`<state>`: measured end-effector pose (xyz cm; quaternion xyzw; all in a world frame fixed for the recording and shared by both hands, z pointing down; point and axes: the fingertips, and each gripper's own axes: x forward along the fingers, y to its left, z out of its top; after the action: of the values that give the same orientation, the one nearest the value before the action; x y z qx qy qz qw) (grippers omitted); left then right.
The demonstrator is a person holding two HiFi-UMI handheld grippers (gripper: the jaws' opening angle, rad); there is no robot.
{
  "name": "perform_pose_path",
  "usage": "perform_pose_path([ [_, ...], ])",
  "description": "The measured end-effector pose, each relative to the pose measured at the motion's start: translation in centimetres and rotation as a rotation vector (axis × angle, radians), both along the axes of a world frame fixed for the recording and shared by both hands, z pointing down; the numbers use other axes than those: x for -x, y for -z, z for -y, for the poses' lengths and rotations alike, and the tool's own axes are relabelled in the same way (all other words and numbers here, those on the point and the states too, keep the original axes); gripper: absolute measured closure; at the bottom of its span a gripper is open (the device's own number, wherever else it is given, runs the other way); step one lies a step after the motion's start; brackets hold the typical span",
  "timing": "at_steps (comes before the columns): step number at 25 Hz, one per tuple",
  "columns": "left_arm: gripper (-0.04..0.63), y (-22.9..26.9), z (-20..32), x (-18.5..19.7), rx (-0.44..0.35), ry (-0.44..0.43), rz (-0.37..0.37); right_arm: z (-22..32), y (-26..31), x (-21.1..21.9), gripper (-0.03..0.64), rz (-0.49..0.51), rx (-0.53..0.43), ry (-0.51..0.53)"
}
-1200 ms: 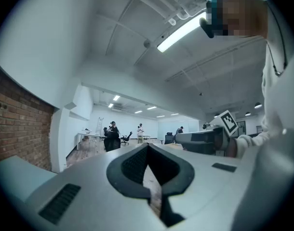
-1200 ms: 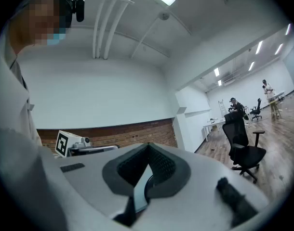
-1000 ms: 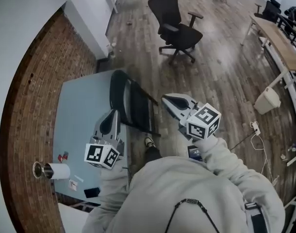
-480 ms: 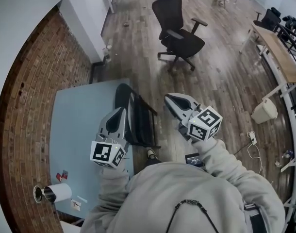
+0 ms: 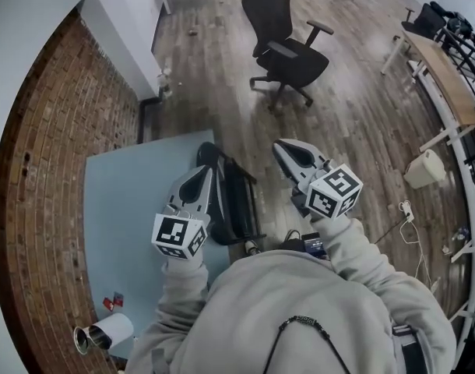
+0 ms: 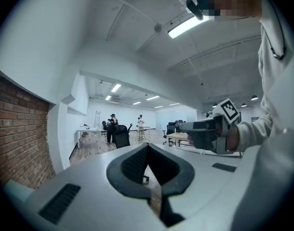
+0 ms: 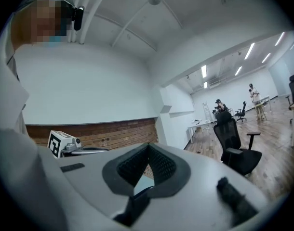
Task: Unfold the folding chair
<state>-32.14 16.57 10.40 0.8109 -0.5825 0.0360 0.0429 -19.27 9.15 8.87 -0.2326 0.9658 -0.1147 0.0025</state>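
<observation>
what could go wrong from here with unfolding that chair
1. Both the left gripper and the right gripper are shut and empty; pushed at the folding chair like that, they may just knock it over.
2. The chair seems to lean on the blue table, so it might slide as it opens, near the shoe.

Bright ceiling strip lights (image 6: 188,25) above our left claw (image 6: 148,147) give even light; fisheye bends edges, corners vignette black.
</observation>
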Motion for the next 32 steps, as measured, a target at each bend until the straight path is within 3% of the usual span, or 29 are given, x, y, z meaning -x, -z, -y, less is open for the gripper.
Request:
perform_pose_path([
  [5, 0.589, 1.8, 2.2, 1.0, -0.045, 0.029, -0.022, 2.5, 3.0, 0.3, 0.611, 0.009, -0.068, -0.017],
  [9, 0.59, 2.3, 2.9, 0.5, -0.054, 0.041, -0.027, 3.2, 2.9, 0.8, 0.611, 0.007, -0.05, 0.005],
  [16, 0.589, -0.6, 4.5, 2.9, 0.01, 0.141, 0.01, 5.3, -0.1, 3.0, 0.611, -0.036, 0.0, 0.049],
  [21, 0.589, -6.3, 4.9, 4.3, 0.157, 0.2, 0.046, 7.0, -7.2, 5.0, 0.609, -0.136, 0.125, 0.073],
  [24, 0.504, -10.9, 4.8, 5.0, 0.281, 0.191, 0.036, 7.4, -12.9, 6.6, 0.604, -0.214, 0.217, 0.085],
  [27, 0.417, -16.2, 4.7, 6.7, 0.408, 0.206, 0.1, 7.3, -19.4, 8.9, 0.525, -0.272, 0.335, 0.137],
  [29, 0.395, -19.9, 4.1, 7.9, 0.489, 0.236, 0.166, 6.6, -24.3, 10.1, 0.482, -0.323, 0.424, 0.177],
  [32, 0.324, -25.2, 3.3, 8.6, 0.619, 0.238, 0.134, 5.2, -32.0, 11.2, 0.422, -0.419, 0.547, 0.193],
])
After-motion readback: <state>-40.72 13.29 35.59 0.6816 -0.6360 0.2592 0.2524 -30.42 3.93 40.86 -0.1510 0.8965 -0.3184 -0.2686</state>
